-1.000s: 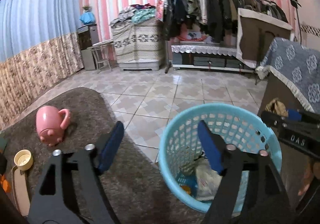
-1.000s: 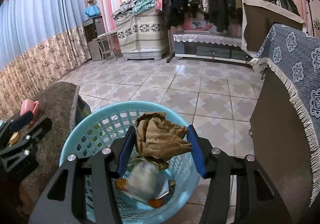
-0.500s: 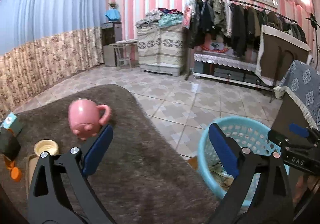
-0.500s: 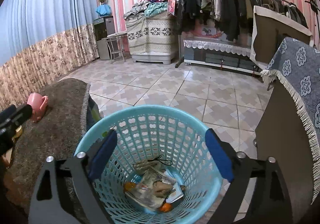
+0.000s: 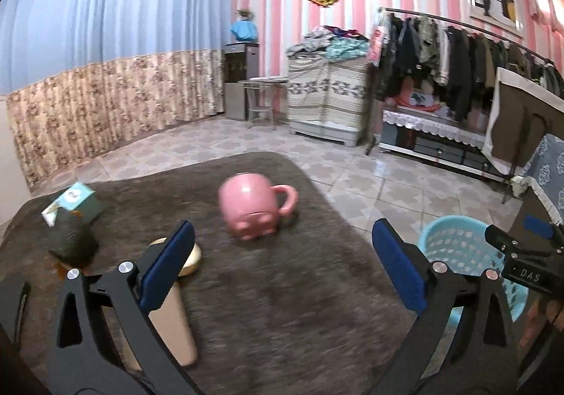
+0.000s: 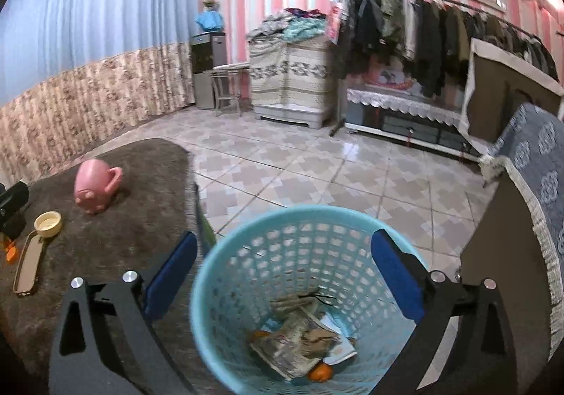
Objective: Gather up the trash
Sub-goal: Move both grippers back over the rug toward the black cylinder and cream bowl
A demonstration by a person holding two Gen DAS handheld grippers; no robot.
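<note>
My right gripper hovers above the light-blue mesh basket. Its jaws are opening and nothing is between them. In the basket lie crumpled paper and wrappers and an orange fruit. My left gripper hangs over the brown fuzzy cloth, its jaws also opening on nothing. Under its left finger are a small cream cup and a tan flat case. A teal-and-white carton and a dark green lump lie at the far left. The basket stands off the cloth's right edge.
A pink pig-faced mug lies on its side ahead of the left gripper. A small orange piece lies at the cloth's left edge. A cloth-draped cabinet stands right of the basket. Tiled floor stretches to a clothes rack.
The right gripper let go of a brown crumpled paper, which dropped into the basket, and its jaws spread wide. The left gripper swung left from the basket to over the brown cloth and opened wider.
</note>
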